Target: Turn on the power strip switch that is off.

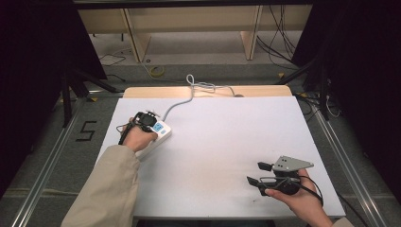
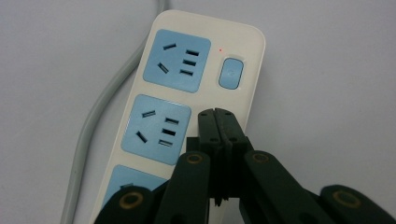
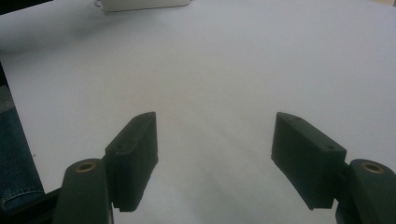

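Right gripper (image 3: pixel 215 154) jaws wide over bare table (image 1: pixel 227 142); left gripper (image 2: pixel 218 122) jaws closed above power strip (image 2: pixel 243 51).

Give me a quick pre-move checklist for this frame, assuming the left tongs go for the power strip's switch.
1. Left tongs shut to a single tip: ok.
2. Tip over the power strip, just short of the blue switch: ok.
3. Red indicator dot lit: ok.
4. Sockets free of plugs: ok for the two fully in view.
5. Right tongs open, over bare table, away from strip: ok.
6. Tip touching the strip: cannot tell.
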A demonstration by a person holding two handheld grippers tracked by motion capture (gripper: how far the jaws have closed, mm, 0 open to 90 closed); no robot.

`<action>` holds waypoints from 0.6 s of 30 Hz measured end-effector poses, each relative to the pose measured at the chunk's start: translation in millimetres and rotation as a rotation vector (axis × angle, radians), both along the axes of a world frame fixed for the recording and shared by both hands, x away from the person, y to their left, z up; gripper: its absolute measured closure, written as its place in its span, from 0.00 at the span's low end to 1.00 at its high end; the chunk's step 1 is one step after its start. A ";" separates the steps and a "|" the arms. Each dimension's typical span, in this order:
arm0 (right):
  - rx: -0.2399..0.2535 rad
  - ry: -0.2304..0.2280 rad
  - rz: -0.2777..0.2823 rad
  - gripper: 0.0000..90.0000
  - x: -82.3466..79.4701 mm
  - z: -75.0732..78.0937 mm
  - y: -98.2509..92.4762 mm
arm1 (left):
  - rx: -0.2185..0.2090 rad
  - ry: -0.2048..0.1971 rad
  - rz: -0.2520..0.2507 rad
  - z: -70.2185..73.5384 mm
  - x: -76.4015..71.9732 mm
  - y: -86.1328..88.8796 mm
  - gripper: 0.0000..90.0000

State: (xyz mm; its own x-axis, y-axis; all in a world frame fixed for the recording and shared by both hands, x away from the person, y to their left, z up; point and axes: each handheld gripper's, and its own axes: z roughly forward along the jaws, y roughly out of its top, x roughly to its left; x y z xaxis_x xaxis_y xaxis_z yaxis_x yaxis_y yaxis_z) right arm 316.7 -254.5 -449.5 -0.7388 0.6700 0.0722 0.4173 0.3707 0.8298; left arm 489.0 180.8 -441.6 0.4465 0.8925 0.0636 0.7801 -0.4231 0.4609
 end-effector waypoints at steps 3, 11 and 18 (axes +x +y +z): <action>-0.003 0.004 0.003 0.35 0.0 -0.2 0.0 | 0.015 0.041 -0.005 1.3 -0.5 0.4 1.00; 0.002 0.006 0.002 0.35 0.2 -0.3 0.8 | 0.034 0.001 -0.002 -0.2 -0.2 3.4 1.00; -0.002 0.009 0.007 0.35 1.3 -0.3 0.7 | -0.001 -0.009 0.010 0.4 1.1 6.5 1.00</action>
State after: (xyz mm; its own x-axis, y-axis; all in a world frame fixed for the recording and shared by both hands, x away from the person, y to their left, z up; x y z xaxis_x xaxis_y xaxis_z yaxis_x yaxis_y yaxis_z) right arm 318.0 -253.8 -449.8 -0.7426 0.6652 0.0775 0.4219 0.3748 0.8255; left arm 490.2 187.3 -441.2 0.4372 0.8969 0.0665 0.7801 -0.4150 0.4681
